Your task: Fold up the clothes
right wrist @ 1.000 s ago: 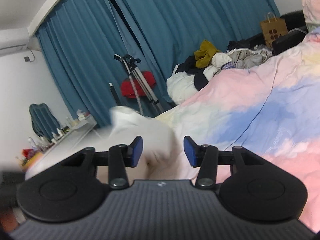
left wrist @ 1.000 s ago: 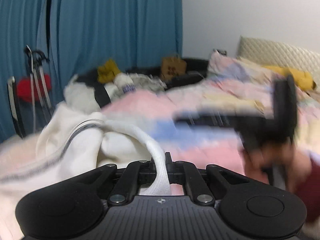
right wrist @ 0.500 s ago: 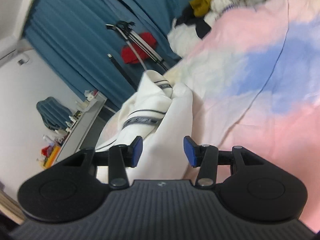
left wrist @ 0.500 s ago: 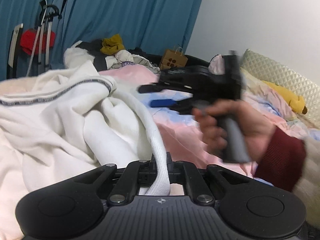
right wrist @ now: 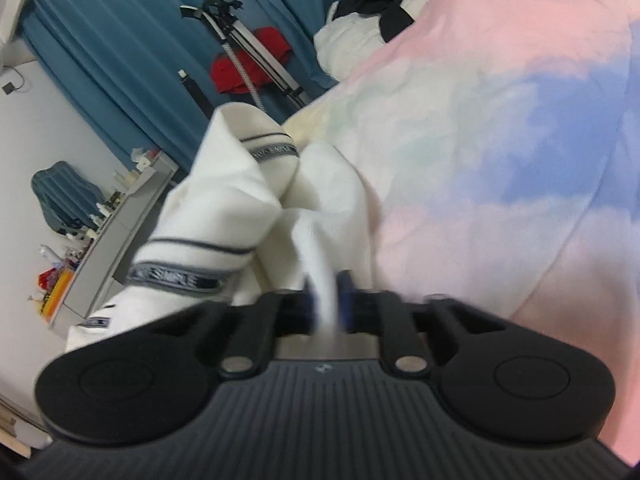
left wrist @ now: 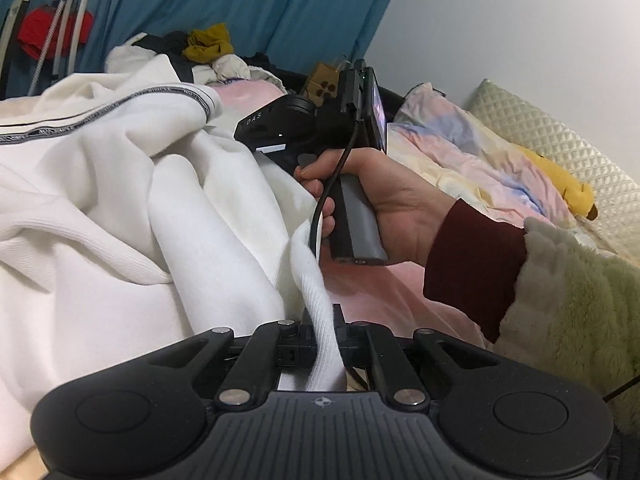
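Left wrist view: my left gripper (left wrist: 325,334) pinches the white garment's (left wrist: 120,200) ribbed hem, which could slip out; right wrist view: my right gripper (right wrist: 329,305) clamps another fold above the bedspread (right wrist: 500,140), risking twisting.

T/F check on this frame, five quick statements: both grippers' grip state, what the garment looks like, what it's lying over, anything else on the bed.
1. The left gripper is shut on the white garment. True.
2. The right gripper hangs open and empty. False: it is shut on a fold of the same white garment.
3. The garment is plain, with no trim. False: a dark lettered band runs along it.
4. The garment lies over a pastel pink-and-blue duvet. True.
5. A green plush toy lies by the headboard. False: the plush toy is yellow.
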Demonstrator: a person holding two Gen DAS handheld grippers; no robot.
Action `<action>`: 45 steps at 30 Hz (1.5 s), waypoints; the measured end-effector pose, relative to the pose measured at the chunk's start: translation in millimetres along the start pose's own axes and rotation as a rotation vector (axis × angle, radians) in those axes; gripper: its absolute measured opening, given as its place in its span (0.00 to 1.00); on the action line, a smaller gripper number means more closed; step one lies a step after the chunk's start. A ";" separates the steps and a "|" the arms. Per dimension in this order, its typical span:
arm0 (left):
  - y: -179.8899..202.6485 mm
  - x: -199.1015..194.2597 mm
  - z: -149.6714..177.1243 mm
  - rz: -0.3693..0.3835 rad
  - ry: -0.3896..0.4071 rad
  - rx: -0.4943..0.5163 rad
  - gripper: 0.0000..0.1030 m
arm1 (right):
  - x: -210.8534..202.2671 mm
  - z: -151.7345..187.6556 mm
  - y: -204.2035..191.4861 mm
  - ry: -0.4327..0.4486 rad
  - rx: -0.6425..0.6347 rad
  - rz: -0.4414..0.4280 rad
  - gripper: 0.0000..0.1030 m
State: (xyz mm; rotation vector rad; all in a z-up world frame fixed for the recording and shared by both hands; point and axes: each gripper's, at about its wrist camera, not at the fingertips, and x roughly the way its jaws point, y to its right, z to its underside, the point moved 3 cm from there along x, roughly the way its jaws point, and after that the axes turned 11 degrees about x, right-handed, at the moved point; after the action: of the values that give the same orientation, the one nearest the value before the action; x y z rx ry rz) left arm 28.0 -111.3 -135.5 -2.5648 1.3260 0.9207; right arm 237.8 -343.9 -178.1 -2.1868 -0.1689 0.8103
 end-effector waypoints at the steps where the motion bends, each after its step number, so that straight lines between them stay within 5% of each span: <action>1: -2.1 2.1 -0.3 0.004 0.000 0.000 0.06 | -3.3 0.8 -1.2 0.017 -0.006 0.006 0.06; 8: -0.3 -10.6 -1.9 0.009 0.092 -0.009 0.06 | -78.5 -18.9 -28.3 0.270 -0.053 -0.007 0.05; 16: 3.8 -21.9 -16.2 0.001 0.217 -0.012 0.12 | -224.8 -36.9 -19.0 0.667 -0.054 0.060 0.05; 19: 5.4 -19.8 -18.7 0.012 0.219 -0.040 0.12 | -250.2 -33.0 16.1 0.593 0.076 0.125 0.06; 25: 23.6 -2.5 4.1 0.003 0.037 0.005 0.11 | -253.1 0.6 114.3 0.329 0.535 0.194 0.08; 29: 28.1 0.2 16.6 -0.022 -0.003 0.027 0.11 | -267.8 9.6 132.9 0.349 0.684 0.116 0.09; 32: 27.0 -3.7 18.6 -0.032 -0.010 0.007 0.11 | -276.1 6.7 133.4 0.405 0.676 0.151 0.13; 39: 23.7 -4.1 15.3 -0.036 -0.037 -0.040 0.10 | -260.6 -17.1 172.3 0.456 0.799 0.159 0.53; 45: 22.0 -0.5 14.4 -0.029 -0.042 -0.065 0.10 | -214.6 -48.8 219.6 0.398 0.865 0.098 0.53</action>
State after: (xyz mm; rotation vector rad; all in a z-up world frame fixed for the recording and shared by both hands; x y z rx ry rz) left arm 4.1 -119.3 -143.2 -2.5899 1.2644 1.0227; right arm 68.5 -603.3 -204.7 -1.4812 0.4209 0.3657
